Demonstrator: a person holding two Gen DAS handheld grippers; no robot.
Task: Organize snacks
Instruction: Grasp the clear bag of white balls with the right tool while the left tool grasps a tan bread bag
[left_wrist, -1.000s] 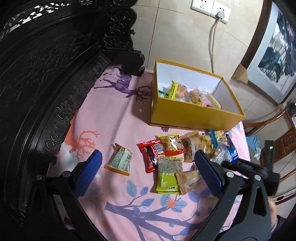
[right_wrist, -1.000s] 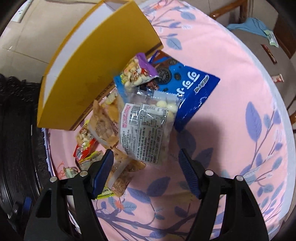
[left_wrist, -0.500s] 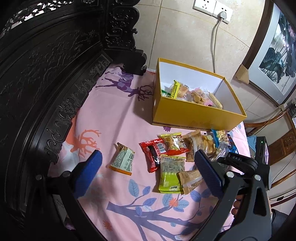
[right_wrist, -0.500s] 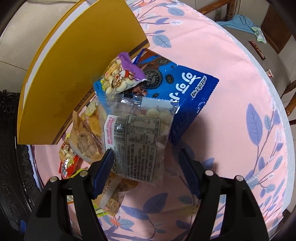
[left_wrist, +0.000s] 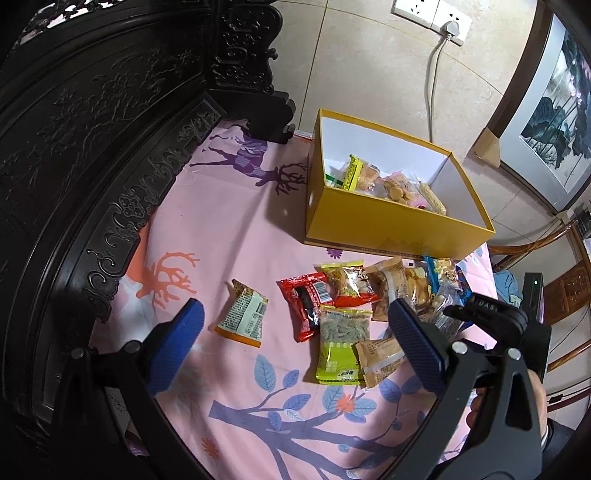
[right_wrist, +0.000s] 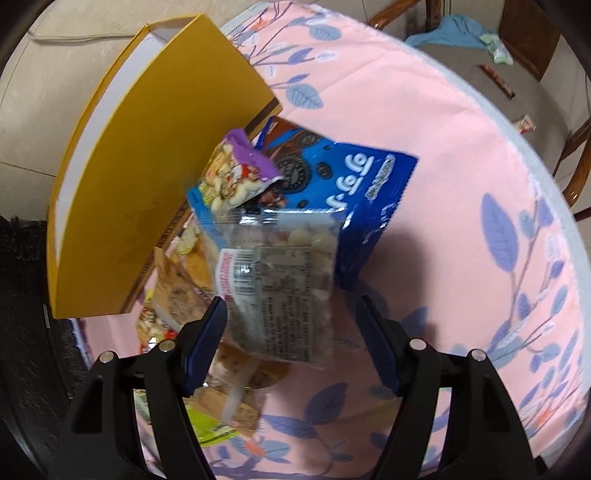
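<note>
A yellow box (left_wrist: 391, 225) with several snack packs inside stands on the pink cloth; it also shows in the right wrist view (right_wrist: 147, 192). Loose snacks lie in front of it: a tan pack (left_wrist: 243, 318), a red pack (left_wrist: 304, 301), a green pack (left_wrist: 341, 341). My left gripper (left_wrist: 291, 354) is open and empty, above the cloth near them. My right gripper (right_wrist: 291, 339) is open, its fingers on either side of a clear pack of white balls (right_wrist: 280, 284). That pack lies over a blue cookie bag (right_wrist: 347, 188) and a purple-topped pack (right_wrist: 236, 173).
A dark carved headboard (left_wrist: 92, 147) runs along the left. Behind the box are a tiled wall, a socket and a cable (left_wrist: 430, 81). Wooden chairs (right_wrist: 535, 40) with a blue cloth stand beyond the cloth's right edge.
My right gripper has moved closer to the clear pack, which now reaches down between its fingers. My left gripper has pulled back and up a little; the snacks look smaller.
</note>
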